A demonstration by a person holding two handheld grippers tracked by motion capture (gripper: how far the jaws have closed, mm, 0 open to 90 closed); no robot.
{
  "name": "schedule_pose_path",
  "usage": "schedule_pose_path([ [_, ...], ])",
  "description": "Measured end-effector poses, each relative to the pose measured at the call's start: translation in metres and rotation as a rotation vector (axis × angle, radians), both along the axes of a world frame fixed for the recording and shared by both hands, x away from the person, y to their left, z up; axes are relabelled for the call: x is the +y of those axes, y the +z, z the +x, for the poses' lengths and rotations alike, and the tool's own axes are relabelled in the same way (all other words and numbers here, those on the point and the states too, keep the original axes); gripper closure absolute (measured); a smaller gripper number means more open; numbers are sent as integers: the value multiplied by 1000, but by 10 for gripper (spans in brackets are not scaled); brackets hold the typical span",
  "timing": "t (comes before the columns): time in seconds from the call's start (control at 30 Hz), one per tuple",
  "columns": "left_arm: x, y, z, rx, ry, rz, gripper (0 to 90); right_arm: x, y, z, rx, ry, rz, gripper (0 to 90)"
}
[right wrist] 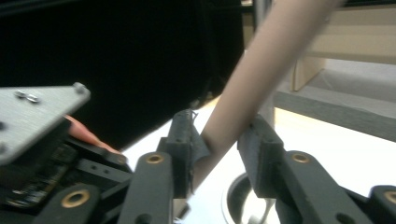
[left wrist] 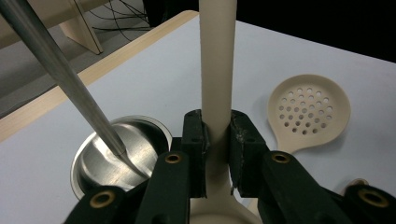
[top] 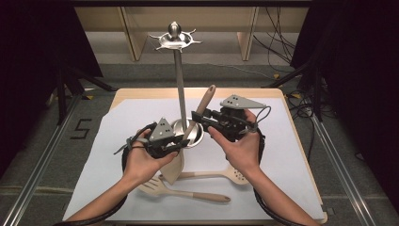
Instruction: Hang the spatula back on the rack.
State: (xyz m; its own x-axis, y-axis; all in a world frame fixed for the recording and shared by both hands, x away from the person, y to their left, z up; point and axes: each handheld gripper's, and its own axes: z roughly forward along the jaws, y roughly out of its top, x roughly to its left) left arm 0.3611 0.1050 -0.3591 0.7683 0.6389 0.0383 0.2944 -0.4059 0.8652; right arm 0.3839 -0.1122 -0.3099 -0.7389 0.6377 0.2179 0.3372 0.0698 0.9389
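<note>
A beige wooden utensil (top: pixel 201 107) stands tilted, its handle rising past the metal stand's pole (top: pixel 179 80) and its broad head low by my left hand. My left gripper (top: pixel 181 143) is shut on the handle's lower part; in the left gripper view (left wrist: pixel 215 133) both pads press the handle (left wrist: pixel 217 60). Higher up the same handle, my right gripper (top: pixel 197 117) is shut; in the right gripper view (right wrist: pixel 219 135) the handle (right wrist: pixel 254 79) runs slantwise between the pads. The stand's round steel base cup (top: pixel 202 136) lies just behind the grippers.
A slotted wooden turner (top: pixel 188 192) and a perforated spoon (top: pixel 237 175) lie flat on the white sheet (top: pixel 291 155) near the front edge. The stand's top ring with hooks (top: pixel 175 41) sits high above the table. Dark curtains flank both sides.
</note>
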Motion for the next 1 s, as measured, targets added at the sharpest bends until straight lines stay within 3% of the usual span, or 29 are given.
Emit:
schedule_pose_path([
  [0.13,0,2,3,-30,-29,-31,760,2,9,-5,21,83,66,761],
  [0.2,1,3,3,-41,-41,-48,730,3,10,-6,-3,77,46,761],
  [0.27,5,6,5,-39,-86,-77,603,3,12,-5,-43,111,17,762],
  [0.3,7,7,6,-36,-100,-103,603,3,12,-5,-43,111,17,762],
  [0.33,9,7,8,-24,-126,-127,544,4,12,-5,-24,157,19,763],
  [0.37,11,8,8,-18,-143,-128,544,4,12,-5,-24,157,19,763],
  [0.4,14,9,10,-7,-181,-165,541,5,11,-4,-56,188,14,763],
  [0.47,16,9,11,16,-201,-179,558,7,11,-4,-64,231,2,763],
  [0.6,17,7,11,54,-232,-216,621,12,9,-7,-67,266,7,763],
  [0.77,16,7,9,56,-232,-217,755,13,9,-8,-62,291,27,763],
  [0.9,15,9,7,46,-227,-215,771,12,8,-7,-71,284,31,761],
  [1.0,13,11,6,45,-204,-211,775,10,9,-7,-48,282,55,759],
])
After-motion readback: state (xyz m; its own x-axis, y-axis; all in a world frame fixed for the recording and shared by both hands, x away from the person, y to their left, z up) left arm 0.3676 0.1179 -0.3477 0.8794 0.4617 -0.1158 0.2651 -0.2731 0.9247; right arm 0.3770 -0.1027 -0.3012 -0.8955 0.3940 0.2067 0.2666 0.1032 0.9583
